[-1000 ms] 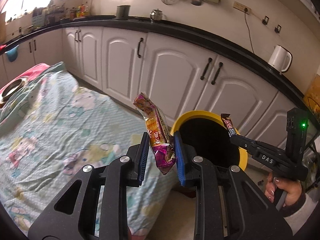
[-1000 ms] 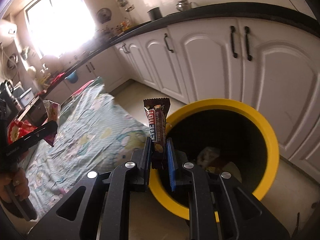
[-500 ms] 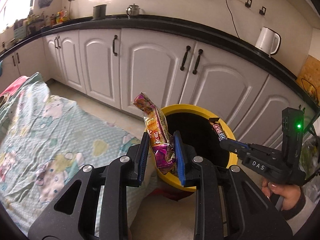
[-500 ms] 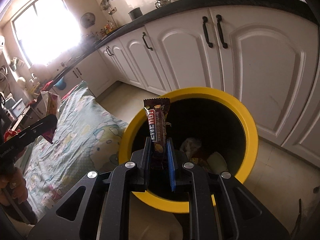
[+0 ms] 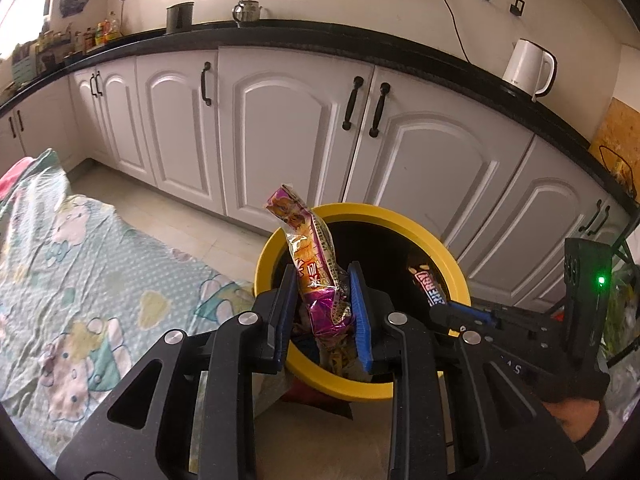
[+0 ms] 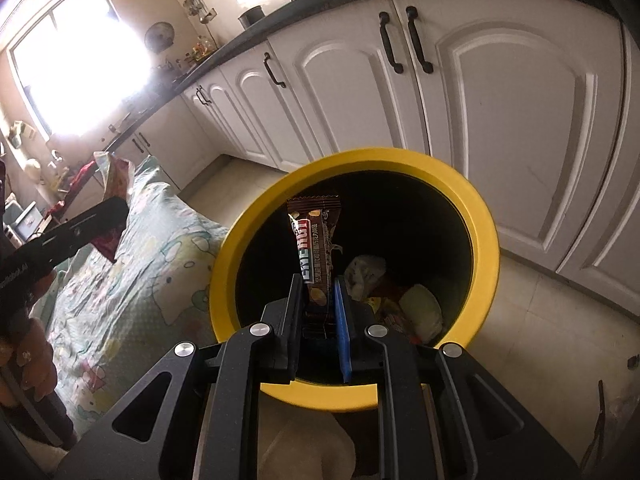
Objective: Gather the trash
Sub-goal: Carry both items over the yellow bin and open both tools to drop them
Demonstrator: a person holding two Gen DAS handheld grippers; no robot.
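My left gripper [image 5: 322,280] is shut on a purple and orange snack wrapper [image 5: 316,268], held upright over the near rim of the yellow trash bin [image 5: 276,240]. My right gripper [image 6: 318,284] is shut on a brown chocolate bar wrapper [image 6: 316,248], held over the open mouth of the bin [image 6: 486,240]. The right gripper also shows in the left wrist view [image 5: 440,312], with the bar [image 5: 426,286] over the bin's right side. Several pieces of trash [image 6: 416,308] lie at the bin's bottom.
White kitchen cabinets [image 5: 280,128] under a black counter stand just behind the bin. A table with a pale green cartoon-print cloth [image 5: 80,280] lies to the left of the bin. A white kettle [image 5: 528,66] sits on the counter. The floor is tiled.
Both grippers have moved toward the bin with their wrappers still held. The bin's mouth now sits right under both wrappers.
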